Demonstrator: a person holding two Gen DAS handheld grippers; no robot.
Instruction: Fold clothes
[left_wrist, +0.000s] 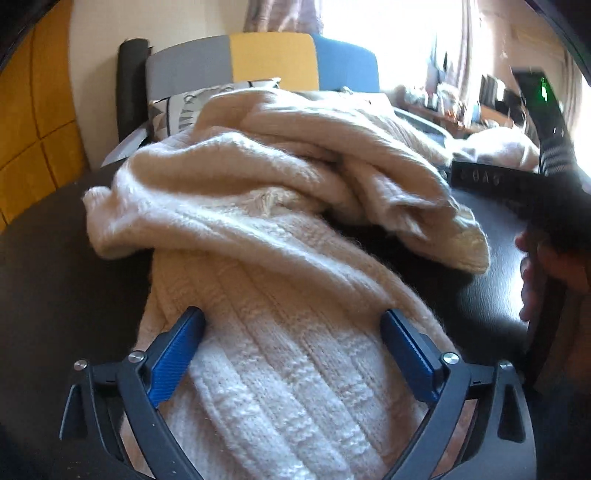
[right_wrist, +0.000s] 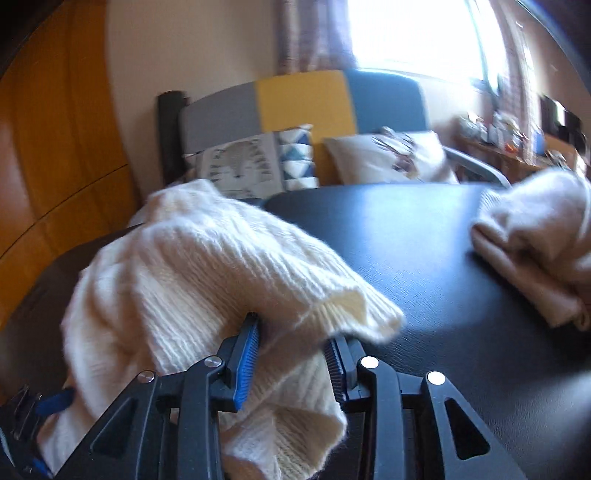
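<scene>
- Along the desk's (right_wrist: 424, 258) left side lies the cream knitted sweater (left_wrist: 280, 332), bunched, one cuff reaching toward the middle.
- Left gripper (left_wrist: 291, 332) hovers over its ribbed body, jaws spread wide, nothing between the pads.
- Right gripper (right_wrist: 291, 354) stands partly open with a fold of the sweater between its jaws; whether the pads press on it is unclear.
- At the desk's right edge sits a second pale garment (right_wrist: 539, 251), apart from the sweater.
- Beyond the far edge stand a grey-yellow-blue sofa (right_wrist: 306, 103) and its cushions (right_wrist: 388, 158).
</scene>
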